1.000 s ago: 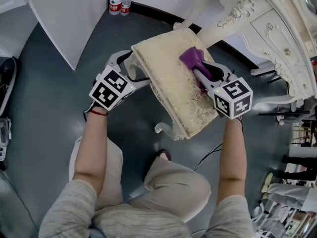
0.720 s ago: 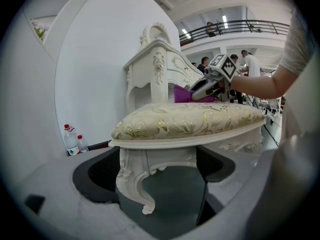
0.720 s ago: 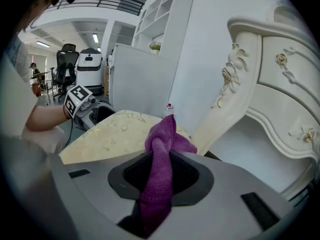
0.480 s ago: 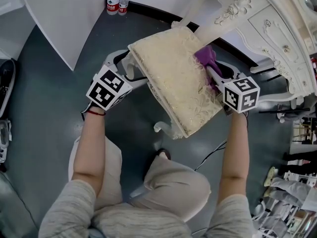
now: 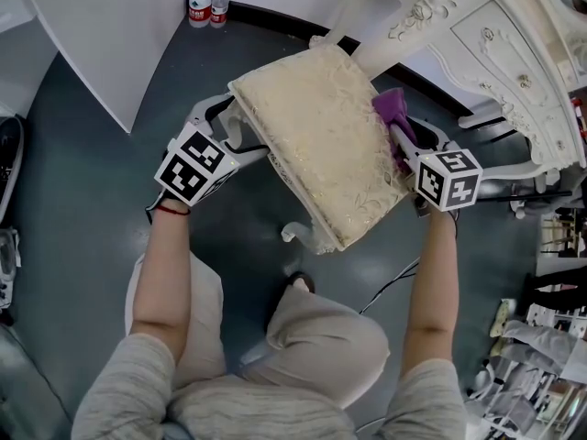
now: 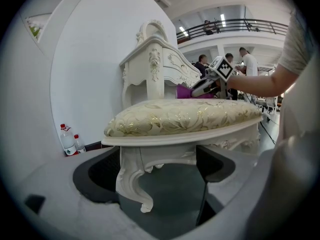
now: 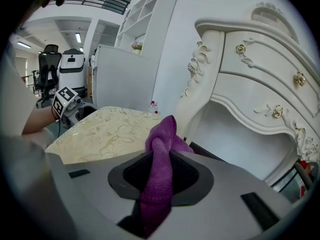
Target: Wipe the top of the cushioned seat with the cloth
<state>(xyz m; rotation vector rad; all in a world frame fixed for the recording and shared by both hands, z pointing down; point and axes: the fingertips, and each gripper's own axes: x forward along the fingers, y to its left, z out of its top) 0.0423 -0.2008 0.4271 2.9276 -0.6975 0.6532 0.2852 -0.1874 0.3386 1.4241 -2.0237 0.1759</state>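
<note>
A grey floor (image 5: 83, 209) is spreading under a white carved dressing table (image 5: 495, 53). The right gripper (image 7: 160, 171) is clamping a bunched purple cloth (image 7: 161, 144), which is hanging just beside the right edge of the cushioned seat (image 5: 316, 145), not on its top. The left gripper (image 6: 160, 194) is holding its jaws wide at the seat's left side, a carved leg (image 6: 131, 181) showing between them. The cloth is wadded, so the hard jaws may be the part rubbing the gold-patterned fabric, or the stroke may be running off the edge toward the dressing table. Two bottles (image 5: 204, 0) are wearing red labels too small to read.
</note>
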